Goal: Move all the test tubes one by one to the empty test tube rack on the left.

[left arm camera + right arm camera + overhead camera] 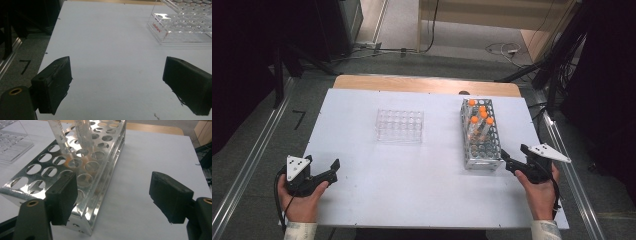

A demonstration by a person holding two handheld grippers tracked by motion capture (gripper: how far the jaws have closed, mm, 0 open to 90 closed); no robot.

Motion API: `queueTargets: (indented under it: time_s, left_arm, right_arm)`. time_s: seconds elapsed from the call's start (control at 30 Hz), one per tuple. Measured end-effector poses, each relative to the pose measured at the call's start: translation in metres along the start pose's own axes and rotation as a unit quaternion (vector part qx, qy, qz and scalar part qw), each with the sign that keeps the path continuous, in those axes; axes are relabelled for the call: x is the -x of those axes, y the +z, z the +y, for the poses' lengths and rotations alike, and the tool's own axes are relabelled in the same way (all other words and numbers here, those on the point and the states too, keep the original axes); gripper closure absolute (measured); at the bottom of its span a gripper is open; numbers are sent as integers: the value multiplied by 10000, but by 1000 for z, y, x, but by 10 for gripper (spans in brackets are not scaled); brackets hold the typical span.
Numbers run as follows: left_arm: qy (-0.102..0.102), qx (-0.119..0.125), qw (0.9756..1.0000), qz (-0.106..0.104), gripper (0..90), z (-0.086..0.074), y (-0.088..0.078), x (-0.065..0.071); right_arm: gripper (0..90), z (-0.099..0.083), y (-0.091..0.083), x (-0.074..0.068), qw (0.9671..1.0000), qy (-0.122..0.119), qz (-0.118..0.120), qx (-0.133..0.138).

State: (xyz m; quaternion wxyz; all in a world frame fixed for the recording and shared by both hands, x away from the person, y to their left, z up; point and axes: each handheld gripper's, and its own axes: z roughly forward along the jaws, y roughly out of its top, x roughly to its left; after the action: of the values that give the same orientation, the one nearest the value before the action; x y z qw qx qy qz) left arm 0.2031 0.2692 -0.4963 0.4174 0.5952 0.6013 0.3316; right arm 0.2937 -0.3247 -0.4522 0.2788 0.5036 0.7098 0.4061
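Perforated shiny metal rack [482, 142], orange-capped clear tubes [481, 120].

Clear rack [399, 125] left of metal rack [482, 135]

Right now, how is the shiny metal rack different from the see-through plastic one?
The metal rack is silver and shiny; the clear plastic rack is see-through. The metal rack holds five tubes with orange caps at its far end; the clear plastic rack holds none. The metal rack sits by the right gripper, running away from the person; the clear plastic rack lies sideways nearer the middle. Both rest on the white table and have rows of round holes.
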Motion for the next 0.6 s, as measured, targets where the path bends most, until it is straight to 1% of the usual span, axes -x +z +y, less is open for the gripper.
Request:
queueTargets:
  time_s: [0.13, 0.2, 0.33, 0.37, 0.4, 0.5, 0.53, 0.6]
  left_arm:
    - [-4, -4, 10000, -4, 88, 0, 0, 0]
    - [5, 17, 10000, -12, 88, 0, 0, 0]
    - [12, 25, 10000, -12, 88, 0, -1, 0]
    - [13, 17, 10000, -12, 88, 0, -1, 0]
    - [15, 17, 10000, -10, 88, 0, 0, 0]
    - [17, 29, 10000, -7, 88, 0, -1, 0]
    - [7, 39, 10000, -8, 88, 1, -1, 0]
    - [2, 51, 10000, -9, 88, 1, -2, 0]
  right_arm:
    - [214, 6, 4, -4, 10000, -54, 30, -1]
    - [215, 12, 10, -6, 9999, -55, 105, 1]
    - [218, 19, 16, -9, 9999, -92, 119, -25]
    - [225, 23, 20, -9, 9998, -36, 194, 18]
    - [228, 26, 22, -10, 9998, -31, 212, 42]
    - [230, 31, 27, -12, 9997, -58, 212, 56]
    - [232, 34, 32, -14, 9997, -106, 204, 44]
    - [237, 37, 37, -16, 9997, -120, 193, 21]
